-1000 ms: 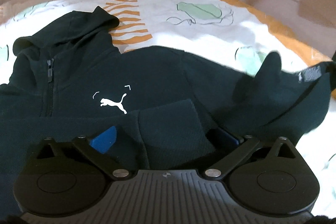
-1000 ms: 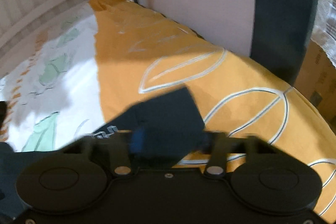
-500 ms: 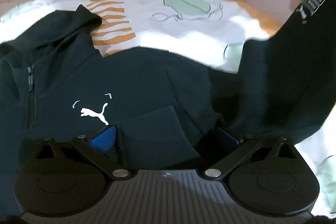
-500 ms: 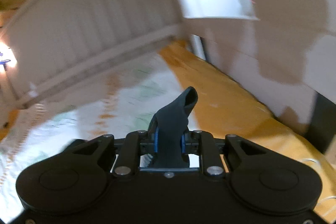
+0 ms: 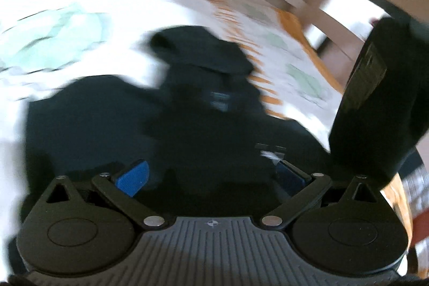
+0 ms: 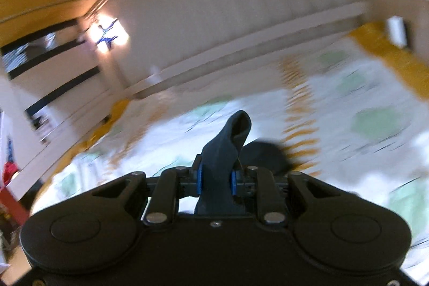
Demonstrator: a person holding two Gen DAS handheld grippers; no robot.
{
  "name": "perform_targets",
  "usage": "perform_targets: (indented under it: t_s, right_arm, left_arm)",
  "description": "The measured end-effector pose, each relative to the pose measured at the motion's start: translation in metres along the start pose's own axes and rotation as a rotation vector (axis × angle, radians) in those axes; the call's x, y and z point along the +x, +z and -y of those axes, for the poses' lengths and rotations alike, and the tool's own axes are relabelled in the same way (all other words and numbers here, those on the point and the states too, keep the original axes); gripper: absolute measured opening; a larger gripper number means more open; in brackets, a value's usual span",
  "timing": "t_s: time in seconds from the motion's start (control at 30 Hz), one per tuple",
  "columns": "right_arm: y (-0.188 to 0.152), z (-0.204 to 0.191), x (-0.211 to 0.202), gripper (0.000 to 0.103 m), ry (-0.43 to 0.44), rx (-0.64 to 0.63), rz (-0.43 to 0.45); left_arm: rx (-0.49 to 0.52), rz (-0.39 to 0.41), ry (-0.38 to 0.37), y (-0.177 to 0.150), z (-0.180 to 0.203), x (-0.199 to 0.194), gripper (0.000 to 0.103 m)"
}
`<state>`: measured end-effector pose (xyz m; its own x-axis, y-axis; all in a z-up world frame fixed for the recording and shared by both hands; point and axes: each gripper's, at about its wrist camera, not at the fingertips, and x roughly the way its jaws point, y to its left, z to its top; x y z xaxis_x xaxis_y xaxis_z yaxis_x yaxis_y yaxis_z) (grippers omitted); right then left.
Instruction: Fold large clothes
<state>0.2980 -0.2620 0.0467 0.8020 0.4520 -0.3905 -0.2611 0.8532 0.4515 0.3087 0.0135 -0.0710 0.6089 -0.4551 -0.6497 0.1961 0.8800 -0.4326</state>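
A black hooded zip sweatshirt lies spread on the bed, its hood toward the headboard. My left gripper hovers low over its chest with the blue pads wide apart and nothing between them. My right gripper is shut on the sweatshirt's sleeve cuff, which sticks up between the pads. That raised sleeve hangs at the right of the left wrist view. Both views are motion-blurred.
The bed sheet is white with green leaf prints and orange stripes, with an orange border. A white slatted headboard stands at the far end. A wall and a doorway lie beyond the bed.
My left gripper has swung left so the hood is now centred, and the cloth that lay between its pads is gone. My right gripper has carried the sleeve up and over toward the sweatshirt.
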Motion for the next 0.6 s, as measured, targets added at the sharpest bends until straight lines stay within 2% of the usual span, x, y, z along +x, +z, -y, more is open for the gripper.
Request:
perform_targets:
  t_s: [0.17,0.33,0.37,0.43,0.5,0.6]
  right_arm:
    - [-0.067,-0.034,0.074,0.032,-0.016,-0.052,-0.098]
    - [-0.134,-0.054,0.119,0.038,-0.029,-0.042,-0.215]
    - [-0.143,-0.054,0.123,0.040,-0.012,-0.032,-0.242]
    - [-0.154,-0.054,0.122,0.054,0.024,-0.018,-0.281]
    - [-0.153,-0.055,0.109,0.065,0.045,-0.040,-0.298]
    - [-0.141,-0.050,0.080,0.073,0.050,-0.107,-0.291]
  left_arm:
    - [-0.150,0.050,0.066,-0.004,-0.069,-0.037,0.103]
    - [-0.247,0.082,0.089,-0.008,-0.103,-0.063,0.103]
    - [-0.252,0.085,0.083,-0.007,-0.105,-0.065,0.103]
    - [-0.249,0.089,0.066,-0.004,-0.107,-0.069,0.103]
    - [-0.234,0.093,0.048,-0.001,-0.104,-0.070,0.103]
    - [-0.201,0.084,0.003,0.004,-0.093,-0.069,0.103]
